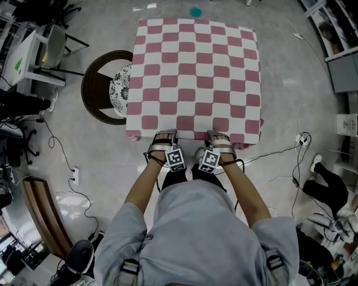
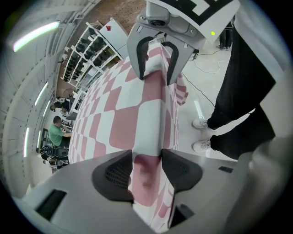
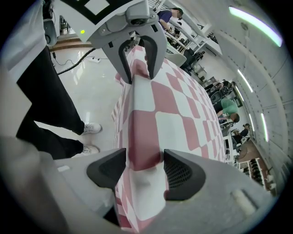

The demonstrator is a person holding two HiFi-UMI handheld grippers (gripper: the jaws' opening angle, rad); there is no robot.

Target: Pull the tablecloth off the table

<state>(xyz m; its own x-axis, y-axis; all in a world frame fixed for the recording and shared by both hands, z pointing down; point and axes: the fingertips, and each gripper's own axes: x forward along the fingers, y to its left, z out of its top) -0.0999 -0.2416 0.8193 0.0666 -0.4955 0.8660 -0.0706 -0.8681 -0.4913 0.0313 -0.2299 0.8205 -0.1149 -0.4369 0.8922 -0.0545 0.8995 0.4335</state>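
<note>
Tablecloth (image 1: 196, 72) seems pinched by left tongs (image 1: 165, 134) and right tongs (image 1: 218, 135).

floor (image 1: 95, 151): grey, glossy, cables trailing across it
round chair (image 1: 89, 89): dark brown wicker, left of centre in the head view
cushion (image 1: 119, 89): black-and-white pattern, lies on the round chair's seat
teal object (image 1: 195, 11): small, on the floor at the top edge, too blurred to name
power strip (image 1: 74, 176): white, on the floor at left, cable attached
wall plug block (image 1: 302, 138): white, on the floor at right, wires running from it
wooden bench (image 1: 42, 215): brown, lower left
white desk (image 1: 25, 56): upper left, green sheet on top
bystander's leg (image 1: 327, 181): black trousers, white shoe (image 1: 316, 162), right edge
person in green shirt (image 2: 56, 130): seated in the background
storage racks (image 2: 84, 50): rows of dark items
ceiling light (image 3: 254, 23): long strip, lit
</note>
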